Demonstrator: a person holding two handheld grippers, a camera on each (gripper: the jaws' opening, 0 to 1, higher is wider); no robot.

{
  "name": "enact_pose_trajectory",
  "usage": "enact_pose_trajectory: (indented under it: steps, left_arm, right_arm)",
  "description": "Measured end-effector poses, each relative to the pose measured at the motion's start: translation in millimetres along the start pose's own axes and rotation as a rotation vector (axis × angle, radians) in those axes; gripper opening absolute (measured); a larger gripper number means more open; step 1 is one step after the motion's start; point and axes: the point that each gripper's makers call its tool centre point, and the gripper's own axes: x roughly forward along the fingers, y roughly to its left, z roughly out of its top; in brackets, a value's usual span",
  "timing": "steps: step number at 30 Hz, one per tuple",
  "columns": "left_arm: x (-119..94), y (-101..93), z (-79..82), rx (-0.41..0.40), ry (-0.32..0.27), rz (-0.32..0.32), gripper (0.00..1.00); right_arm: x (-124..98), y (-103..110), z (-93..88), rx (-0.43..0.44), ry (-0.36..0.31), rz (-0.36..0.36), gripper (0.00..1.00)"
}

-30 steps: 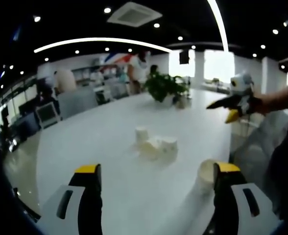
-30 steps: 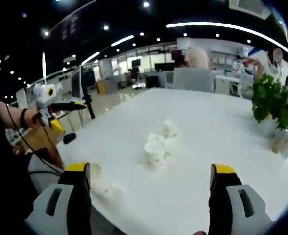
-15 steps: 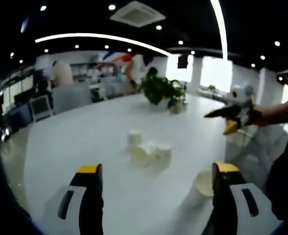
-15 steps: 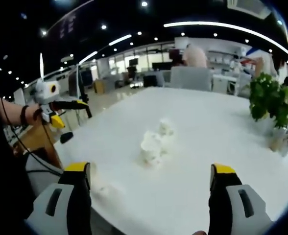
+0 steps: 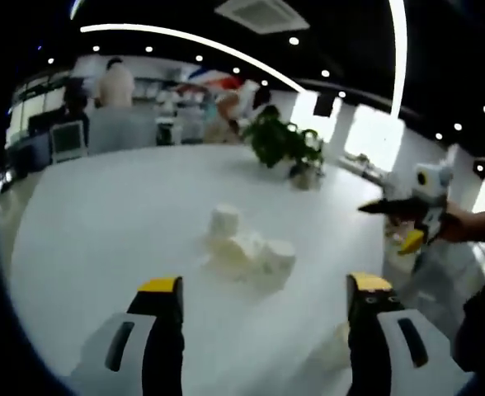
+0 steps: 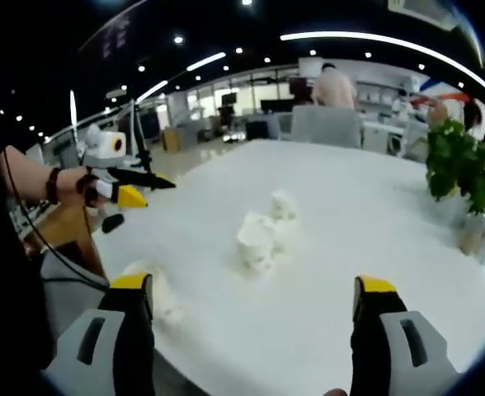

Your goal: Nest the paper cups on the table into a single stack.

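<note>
1. Hovering above the near edge of the white bench [image 5: 102,223], the left tool [image 5: 263,289] has its two yellow-tipped jaws spread wide with nothing between them.
2. Ahead of that tool, roughly centred between its jaws and well apart from them, sits a cluster of paper cups [image 5: 247,247]; one cup stands upright at the far side, the others lie close together, touching or nearly so. Their exact number is hard to tell through the blur.
3. A lone cup [image 5: 337,351] rests near the bench edge, just beside the inner face of the left tool's right jaw; it is blurred and partly hidden.
4. The right tool [image 6: 255,289] is likewise fully open and holds nothing, poised over the bench [image 6: 374,206] near its edge.
5. In the right gripper view the same cluster of paper cups [image 6: 263,235] lies ahead of the tool, a little toward its left jaw, well apart from both jaws.
6. The lone cup [image 6: 148,285] appears as a pale blur close beside the right tool's left jaw.
7. Each tool shows in the other's view, held in a hand off the side of the bench, at the far right of the left gripper view and the far left of the right gripper view.
8. A potted plant [image 5: 288,148] stands beyond the cups at the far side of the bench.
</note>
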Motion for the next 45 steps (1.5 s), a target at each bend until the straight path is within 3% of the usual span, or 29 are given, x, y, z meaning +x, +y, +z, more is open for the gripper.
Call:
enact_pose_trajectory:
  steps: [4, 12, 14, 19, 24, 30, 36, 40, 45]
  left_arm:
    - [20, 1.0, -10.1, -0.009, 0.042, -0.005, 0.75]
    - [47, 4.5, -9.9, -0.139, -0.009, -0.037, 0.71]
    - [53, 5.3, -13.7, -0.15, 0.003, -0.045, 0.7]
    - [64, 10.4, -10.7, -0.174, -0.016, -0.046, 0.65]
    - [76, 15.2, -8.1, -0.261, -0.042, -0.069, 0.57]
    - [86, 13.8, -6.7, -0.29, -0.055, -0.093, 0.48]
    - [99, 10.6, -9.7, -0.33, -0.054, -0.12, 0.46]
    - [100, 10.1, -8.9, -0.32, -0.07, -0.134, 0.32]
    - [108, 10.8, -10.6, -0.336, -0.072, -0.135, 0.34]
  right_arm:
    - [4, -3, -0.6, 0.019, -0.007, 0.01, 0.99]
    - [6, -5, -7.0, 0.05, -0.007, 0.018, 0.99]
    - [6, -6, -10.9, 0.053, 0.003, 0.02, 0.99]
    - [5, -10, -14.1, 0.061, 0.009, 0.023, 0.98]
    - [4, -16, -18.3, 0.069, 0.019, 0.018, 0.98]
    - [5, -20, -21.1, 0.071, 0.03, 0.017, 0.98]
    - [7, -21, -21.3, 0.08, 0.035, 0.02, 0.97]
    - [6, -21, -20.4, 0.076, 0.036, 0.025, 0.97]
    - [4, -19, -24.1, 0.067, 0.05, 0.032, 0.97]
